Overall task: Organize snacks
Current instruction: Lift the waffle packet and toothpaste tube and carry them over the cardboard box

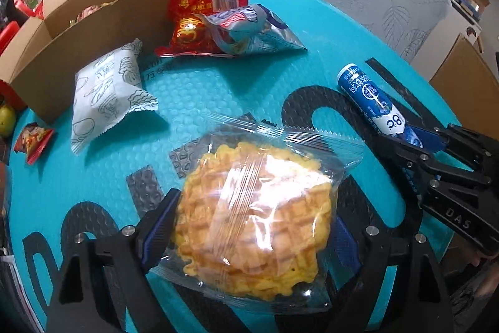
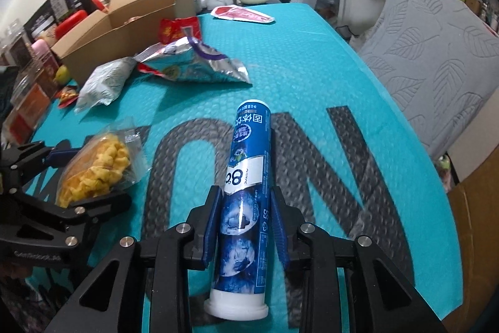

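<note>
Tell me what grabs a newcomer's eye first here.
The left gripper clasps a clear bag of golden waffles up front. The right gripper is shut on a blue tube. Behind, snack packets lie before an open cardboard box on the turquoise mat.

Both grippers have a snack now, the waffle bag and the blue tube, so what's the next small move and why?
Probably lift both and carry them toward the open cardboard box. The left gripper holds the waffle bag between its fingers, the right gripper is shut on the blue tube, and the box sits open at the table's far left.
</note>
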Demonstrator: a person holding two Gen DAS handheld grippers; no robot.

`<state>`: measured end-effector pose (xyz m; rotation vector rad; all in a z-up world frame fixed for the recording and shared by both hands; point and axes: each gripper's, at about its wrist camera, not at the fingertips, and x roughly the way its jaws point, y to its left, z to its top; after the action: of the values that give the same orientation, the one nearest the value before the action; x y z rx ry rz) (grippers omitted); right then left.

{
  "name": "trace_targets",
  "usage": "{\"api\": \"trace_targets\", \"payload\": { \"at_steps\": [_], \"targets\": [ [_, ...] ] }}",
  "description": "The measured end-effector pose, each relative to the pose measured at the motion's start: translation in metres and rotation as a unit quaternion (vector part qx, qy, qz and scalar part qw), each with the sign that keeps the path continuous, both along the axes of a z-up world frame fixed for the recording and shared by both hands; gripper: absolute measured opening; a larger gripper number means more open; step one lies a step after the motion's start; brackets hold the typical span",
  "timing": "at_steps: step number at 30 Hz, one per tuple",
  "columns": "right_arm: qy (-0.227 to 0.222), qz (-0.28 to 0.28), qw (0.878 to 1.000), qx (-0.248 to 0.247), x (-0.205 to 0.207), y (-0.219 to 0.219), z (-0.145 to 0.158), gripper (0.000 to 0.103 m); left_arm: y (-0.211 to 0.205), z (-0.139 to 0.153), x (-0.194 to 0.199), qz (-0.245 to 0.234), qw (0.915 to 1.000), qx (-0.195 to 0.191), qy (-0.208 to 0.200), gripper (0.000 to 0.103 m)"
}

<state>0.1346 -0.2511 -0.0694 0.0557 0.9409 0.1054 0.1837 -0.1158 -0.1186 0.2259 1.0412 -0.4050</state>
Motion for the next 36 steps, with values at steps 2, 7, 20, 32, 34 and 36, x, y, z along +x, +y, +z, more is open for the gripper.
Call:
{"api": "trace_targets", "payload": {
  "at_steps": [2,7,20,32,34,36],
  "targets": [
    [-0.001,0.005,1.0,0.0,0.0,0.0,0.0,0.03,-0.008,-0.003,0.003,-0.003,1.0,0.005,-0.004,0.094],
    [0.002,0.006,1.0,0.009,0.002,-0.003,0.0,0.031,-0.026,-0.006,0.012,-0.007,0.9999,0.004,-0.013,0.103],
    [-0.005,-0.002,1.0,-0.008,0.016,0.004,0.0,0.028,-0.017,0.002,0.009,0.003,0.9996,0.007,-0.028,0.077],
    [-0.007,0.004,1.0,0.017,0.001,0.017,0.009,0.028,0.022,0.022,-0.018,0.019,0.9984,-0.019,-0.05,0.077],
    [-0.01,0.008,1.0,0.018,-0.003,0.02,0.012,0.028,0.026,0.027,-0.021,0.022,0.998,-0.023,-0.055,0.077],
    [-0.013,0.011,1.0,0.019,-0.006,0.024,0.016,0.028,0.03,0.032,-0.023,0.026,0.9975,-0.027,-0.06,0.077]
  ]
}}
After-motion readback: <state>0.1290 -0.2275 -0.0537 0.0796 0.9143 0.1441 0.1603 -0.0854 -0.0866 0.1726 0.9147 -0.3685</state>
